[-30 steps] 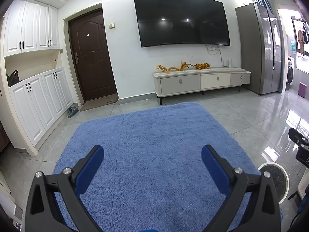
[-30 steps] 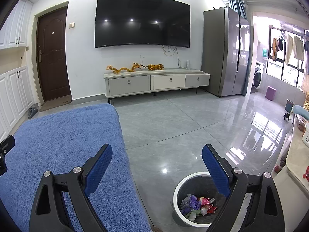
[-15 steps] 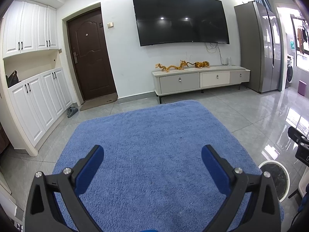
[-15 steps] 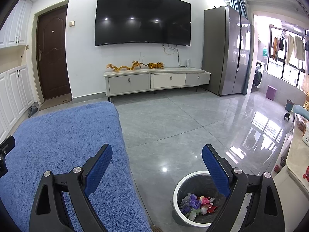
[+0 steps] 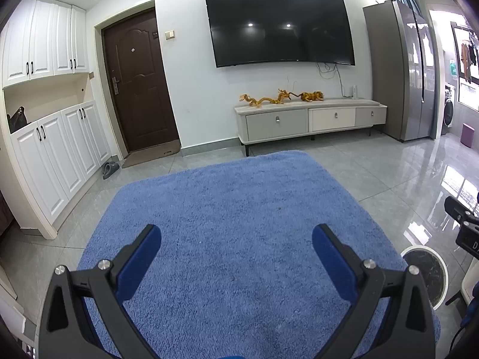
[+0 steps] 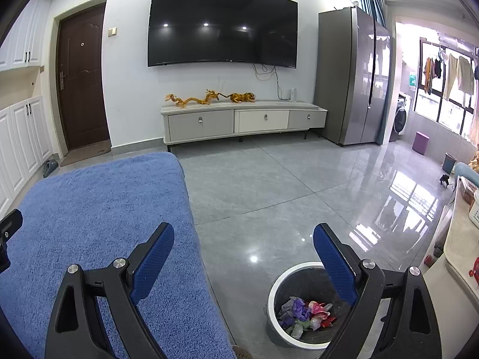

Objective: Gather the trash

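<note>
Trash point(image 6: 305, 314) — crumpled wrappers in purple, pink, red and pale green — lies heaped at the bottom of the white-rimmed bin point(image 6: 271, 293), which stands on the grey tile floor point(image 6: 269, 185) just beside the blue rug point(image 6: 89, 203). No loose piece shows on the rug or the tiles in either view. Right gripper point(image 6: 244, 249) hangs above the bin's near edge, jaws spread wide with nothing between the blue pads. Left gripper point(image 5: 236, 252) hovers over the middle of the rug, likewise spread and empty; the bin's rim shows at the right edge of its view. Judged by look, the wrappers are light, thin and soft, likely to crush flat under the pads and perhaps slippery if foil or plastic — a bunched fold or twisted end would give the surest hold, pinched gently. With the pile already in the bin and the floor bare, the collecting seems at or near its end.
</note>
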